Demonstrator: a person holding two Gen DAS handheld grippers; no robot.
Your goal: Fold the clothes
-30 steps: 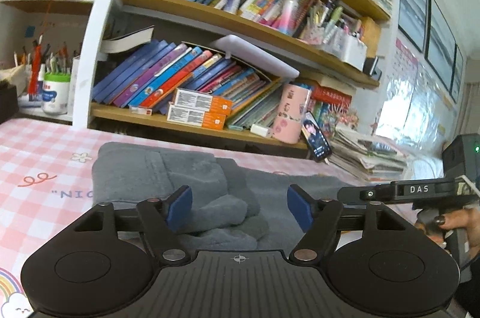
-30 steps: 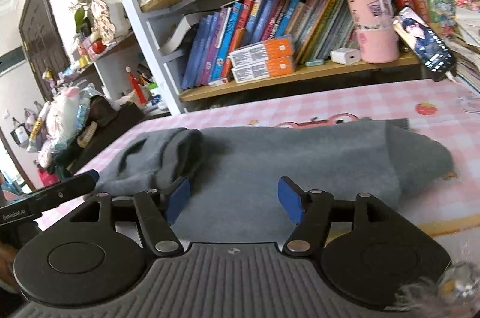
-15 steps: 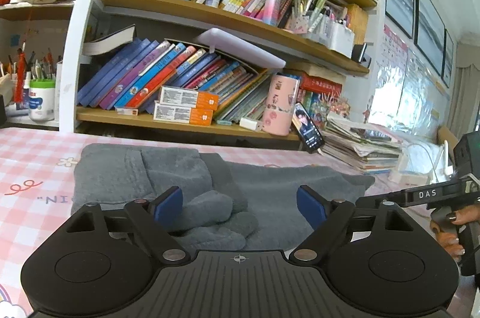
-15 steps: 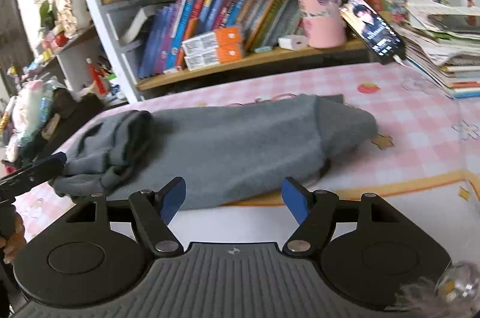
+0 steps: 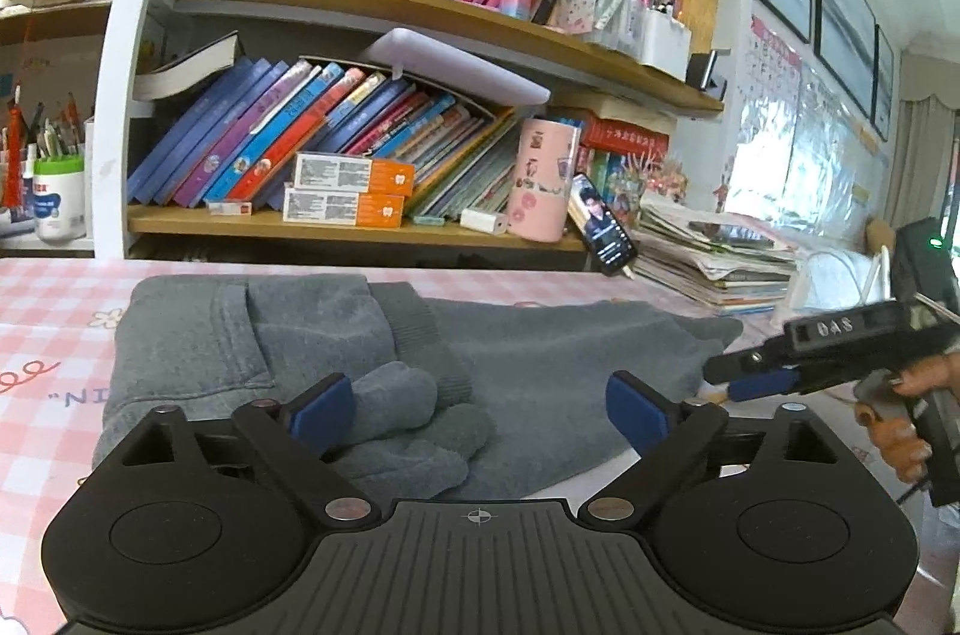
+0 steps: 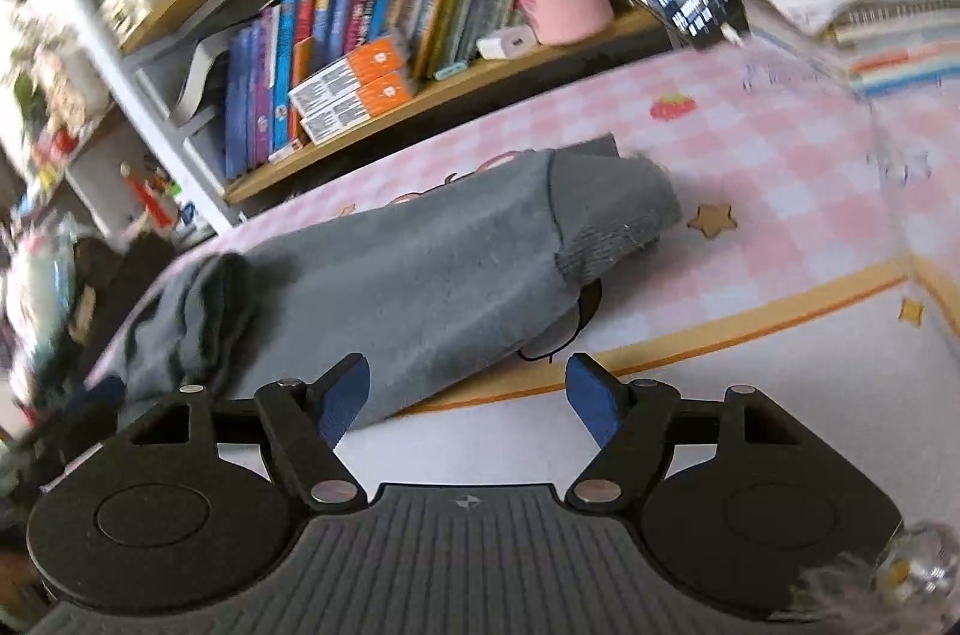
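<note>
A: Left wrist view, left to right. Pink-and-white checked cloth on the desk [image 5: 54, 311]. On it a grey knitted fleece garment [image 5: 540, 371], bunched and folded over at the left, with a rolled sleeve lying low centre.

B: The jaws?

A: Left gripper [image 5: 480, 410] has its jaws wide and opening. The sleeve roll lies between them, just beside the left blue pad [image 5: 321, 410], but neither pad presses on it. At the right edge a hand [image 5: 900, 425] carries the right gripper [image 5: 756, 377], beside the garment's right end.

B: Right wrist view?

A: Blurred and tilted. The same garment [image 6: 420, 275] runs from lower left to centre, ribbed hem toward the right. Right gripper [image 6: 468, 395] has its jaws partly apart with nothing gripped; the left pad [image 6: 345, 398] sits over the garment's near edge, the right pad [image 6: 591, 401] over bare desk [image 6: 780, 191].

B: Background?

A: Wooden bookshelf [image 5: 360, 230] behind, a pink cylindrical cup [image 5: 543, 182] on it, a leaning phone [image 5: 603, 224] right of that.
</note>
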